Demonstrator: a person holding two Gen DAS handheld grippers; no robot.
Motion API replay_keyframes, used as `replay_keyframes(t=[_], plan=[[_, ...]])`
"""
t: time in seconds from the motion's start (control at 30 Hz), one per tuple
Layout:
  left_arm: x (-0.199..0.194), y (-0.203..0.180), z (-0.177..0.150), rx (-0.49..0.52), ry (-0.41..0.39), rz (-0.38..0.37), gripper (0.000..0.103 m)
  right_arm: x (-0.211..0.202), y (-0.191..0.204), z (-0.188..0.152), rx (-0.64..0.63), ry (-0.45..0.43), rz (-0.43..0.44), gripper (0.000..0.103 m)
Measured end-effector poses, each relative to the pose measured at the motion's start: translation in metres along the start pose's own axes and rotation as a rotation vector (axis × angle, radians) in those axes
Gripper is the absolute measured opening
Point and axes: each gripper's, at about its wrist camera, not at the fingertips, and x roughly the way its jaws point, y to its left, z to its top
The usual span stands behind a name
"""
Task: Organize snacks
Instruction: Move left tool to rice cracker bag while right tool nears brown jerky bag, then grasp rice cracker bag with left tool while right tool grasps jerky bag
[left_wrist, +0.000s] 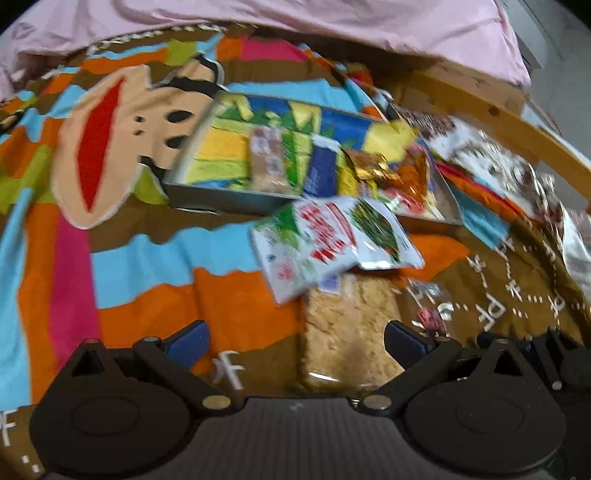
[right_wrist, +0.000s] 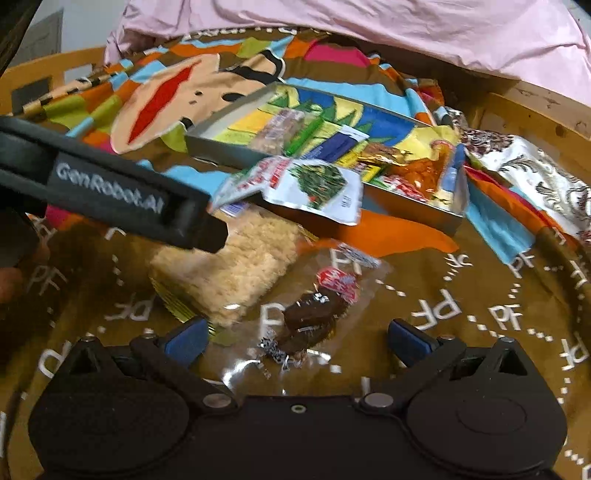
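My left gripper is open, low over a clear pack of pale rice crackers lying between its blue fingers. Beyond it a white-and-green snack pouch leans against the grey tin tray, which holds several snack packs. My right gripper is open too, with a clear packet of a brown chocolate snack lying on the blanket between its fingers. In the right wrist view the left gripper's black body reaches in from the left over the rice crackers, below the pouch and the tray.
Everything lies on a colourful cartoon blanket spread over a bed. A pink duvet is bunched at the back. A wooden rail curves along the right, with a silver patterned bag beside the tray.
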Motion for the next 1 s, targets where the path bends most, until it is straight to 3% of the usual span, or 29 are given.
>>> replay_keyframes(t=[0.23, 0.5, 0.67, 0.87, 1.0], plan=[[0.009, -0.014, -0.001, 0.083, 0.020, -0.002, 0.103, -0.006, -0.021, -0.009, -0.052, 0.042, -0.177, 0.102], [0.013, -0.019, 0.001, 0.089, 0.052, -0.072, 0.103, -0.021, -0.039, -0.001, -0.061, -0.029, -0.064, 0.102], [0.029, -0.031, 0.006, 0.126, 0.083, -0.040, 0.102, -0.011, -0.047, 0.008, -0.014, -0.024, 0.021, 0.094], [0.048, -0.042, 0.013, 0.152, 0.144, 0.003, 0.102, 0.009, -0.047, 0.012, 0.007, -0.001, 0.054, 0.078], [0.052, -0.045, 0.013, 0.159, 0.158, 0.024, 0.098, 0.011, -0.047, 0.010, 0.011, 0.003, 0.060, 0.059]])
